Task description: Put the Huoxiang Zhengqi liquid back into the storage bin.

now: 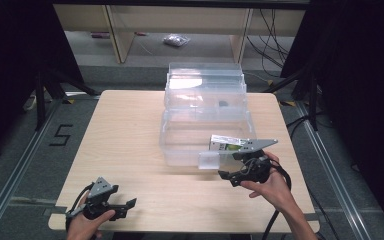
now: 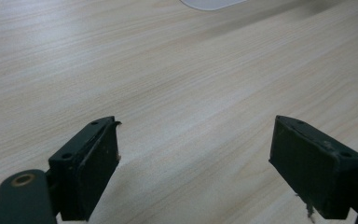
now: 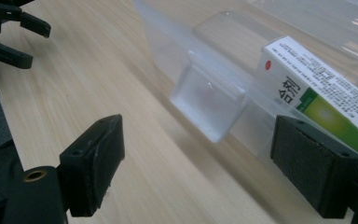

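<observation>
A clear plastic storage box [image 1: 166, 131] stands open in the middle of the wooden table, its lid [image 1: 205, 82] tipped up at the back. A white and green carton [image 1: 225, 145] lies inside by the front right wall, also seen as the carton [image 3: 317, 91] in the right gripper view. My right gripper [image 1: 228, 169] is open just in front of the box's clear front latch [image 3: 209, 100], with nothing between its jaws [image 3: 198, 140]. At the near left corner, my left gripper [image 1: 129, 206] is open and empty above bare wood [image 2: 193, 135].
The table [image 1: 130, 140] is light wood, its front edge close to both hands. My left gripper [image 3: 9, 32] shows far off in the right gripper view. Dark floor, black stand legs and a wooden shelf frame [image 1: 120, 35] lie beyond the table.
</observation>
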Available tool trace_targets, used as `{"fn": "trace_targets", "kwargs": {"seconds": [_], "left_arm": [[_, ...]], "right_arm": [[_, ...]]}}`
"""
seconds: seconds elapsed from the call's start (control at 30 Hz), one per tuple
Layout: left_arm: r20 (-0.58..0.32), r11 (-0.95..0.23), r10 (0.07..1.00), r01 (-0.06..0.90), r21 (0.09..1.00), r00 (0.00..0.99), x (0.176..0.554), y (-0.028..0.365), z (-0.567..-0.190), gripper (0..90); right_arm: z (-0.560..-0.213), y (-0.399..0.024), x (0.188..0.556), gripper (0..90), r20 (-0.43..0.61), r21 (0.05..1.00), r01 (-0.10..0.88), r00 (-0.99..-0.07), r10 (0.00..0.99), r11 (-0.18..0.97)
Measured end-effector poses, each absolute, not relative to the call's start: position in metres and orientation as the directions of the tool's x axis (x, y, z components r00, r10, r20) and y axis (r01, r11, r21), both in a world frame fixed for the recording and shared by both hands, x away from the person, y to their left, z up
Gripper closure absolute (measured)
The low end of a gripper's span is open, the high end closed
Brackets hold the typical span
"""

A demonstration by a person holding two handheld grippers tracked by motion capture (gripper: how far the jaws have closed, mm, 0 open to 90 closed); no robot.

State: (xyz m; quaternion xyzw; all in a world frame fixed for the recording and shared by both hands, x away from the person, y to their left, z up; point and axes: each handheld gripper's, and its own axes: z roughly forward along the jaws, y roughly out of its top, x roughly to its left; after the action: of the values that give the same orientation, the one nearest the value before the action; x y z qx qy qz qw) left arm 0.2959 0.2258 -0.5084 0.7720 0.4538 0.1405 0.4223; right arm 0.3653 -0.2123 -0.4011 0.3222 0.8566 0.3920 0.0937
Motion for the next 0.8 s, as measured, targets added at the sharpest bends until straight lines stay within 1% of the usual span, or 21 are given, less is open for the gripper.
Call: {"fn": "trace_targets", "kwargs": {"seconds": [0.03, 0.07, 0.2, 0.23, 0.33, 0.37, 0.4, 0.47, 0.53, 0.57, 0.67, 0.8], "left_arm": [[-0.166, -0.232, 0.820, 0.582, 0.779, 0.548, 0.296, 0.226, -0.508, 14.7], [-0.166, -0.232, 0.820, 0.583, 0.779, 0.548, 0.296, 0.226, -0.508, 14.7], [-0.163, -0.236, 0.818, 0.580, 0.780, 0.552, 0.296, 0.226, -0.509, 14.8], [-0.161, -0.238, 0.817, 0.578, 0.780, 0.554, 0.296, 0.226, -0.509, 14.8], [-0.162, -0.232, 0.821, 0.579, 0.781, 0.548, 0.296, 0.225, -0.510, 14.8], [-0.152, -0.253, 0.816, 0.580, 0.774, 0.558, 0.297, 0.226, -0.509, 14.8], [-0.151, -0.256, 0.813, 0.579, 0.774, 0.562, 0.297, 0.226, -0.509, 14.7], [-0.150, -0.258, 0.814, 0.580, 0.772, 0.562, 0.296, 0.227, -0.507, 14.8], [-0.152, -0.256, 0.814, 0.581, 0.773, 0.561, 0.296, 0.227, -0.508, 14.7], [-0.153, -0.254, 0.814, 0.581, 0.773, 0.560, 0.296, 0.226, -0.508, 14.7], [-0.169, -0.234, 0.814, 0.580, 0.781, 0.555, 0.296, 0.224, -0.508, 14.7], [-0.152, -0.256, 0.812, 0.578, 0.775, 0.563, 0.296, 0.227, -0.507, 14.7]], "right_arm": [[-0.402, -0.211, 0.363, 18.6, 0.101, 0.734, 0.487, -0.767, 0.634, 0.472], [-0.403, -0.212, 0.363, 18.6, 0.088, 0.740, 0.466, -0.782, 0.616, 0.485], [-0.407, -0.211, 0.357, 18.2, 0.064, 0.738, 0.459, -0.778, 0.626, 0.495], [-0.408, -0.210, 0.355, 18.1, 0.089, 0.734, 0.481, -0.768, 0.634, 0.480], [-0.412, -0.211, 0.353, 17.7, 0.099, 0.736, 0.488, -0.762, 0.640, 0.468], [-0.414, -0.210, 0.351, 17.7, 0.097, 0.742, 0.486, -0.759, 0.644, 0.461], [-0.416, -0.213, 0.353, 17.7, 0.069, 0.753, 0.458, -0.770, 0.635, 0.473], [-0.420, -0.213, 0.351, 17.7, 0.099, 0.749, 0.482, -0.759, 0.644, 0.453], [-0.425, -0.214, 0.351, 17.7, 0.095, 0.755, 0.481, -0.754, 0.650, 0.447], [-0.427, -0.213, 0.350, 17.7, 0.117, 0.744, 0.503, -0.746, 0.656, 0.440], [-0.434, -0.214, 0.348, 17.7, 0.122, 0.741, 0.509, -0.744, 0.657, 0.438], [-0.442, -0.216, 0.348, 17.6, 0.134, 0.744, 0.505, -0.755, 0.642, 0.439]]}}
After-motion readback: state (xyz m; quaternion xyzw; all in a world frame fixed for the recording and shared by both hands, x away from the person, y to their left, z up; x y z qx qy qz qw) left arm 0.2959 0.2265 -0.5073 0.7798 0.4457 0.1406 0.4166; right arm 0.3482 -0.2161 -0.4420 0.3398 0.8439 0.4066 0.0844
